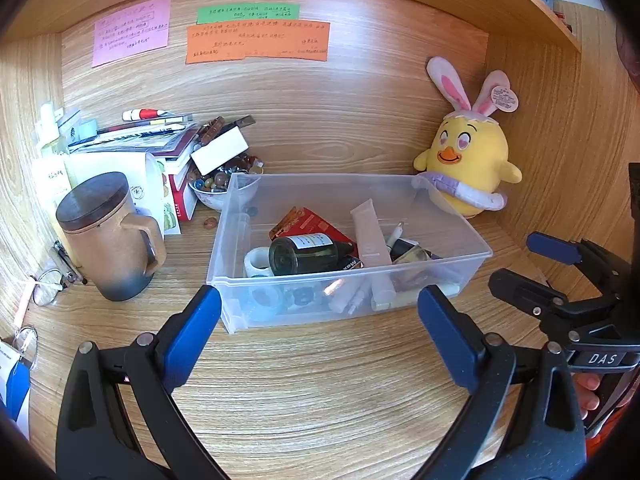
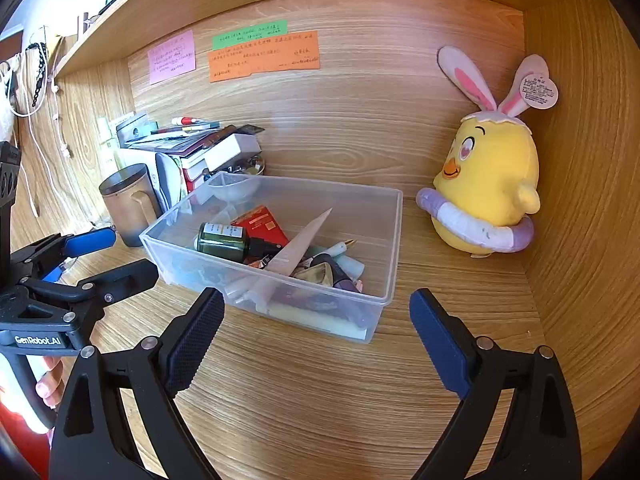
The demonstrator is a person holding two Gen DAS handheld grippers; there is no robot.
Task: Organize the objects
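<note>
A clear plastic bin (image 1: 460, 268) stands on the wooden desk, also in the right wrist view (image 2: 394, 236). It holds a dark green ink bottle (image 1: 304, 256) (image 2: 222, 242), a red packet (image 1: 316, 224) (image 2: 264, 226), a pale tube (image 1: 372, 236) (image 2: 300, 244), a tape roll (image 1: 258, 262), pens and other small items. My left gripper (image 1: 320, 320) is open and empty, just in front of the bin. My right gripper (image 2: 316, 320) is open and empty, just in front of the bin's near right corner. Each gripper shows in the other's view (image 1: 532, 260) (image 2: 104, 256).
A yellow chick plush with bunny ears (image 1: 468, 164) (image 2: 488, 200) sits at the back right corner. A brown lidded mug (image 1: 108, 240) (image 2: 128, 200), stacked books (image 1: 160, 136), a bowl of beads (image 1: 224, 184) and glasses (image 1: 48, 288) crowd the left. Sticky notes (image 1: 256, 40) are on the back wall.
</note>
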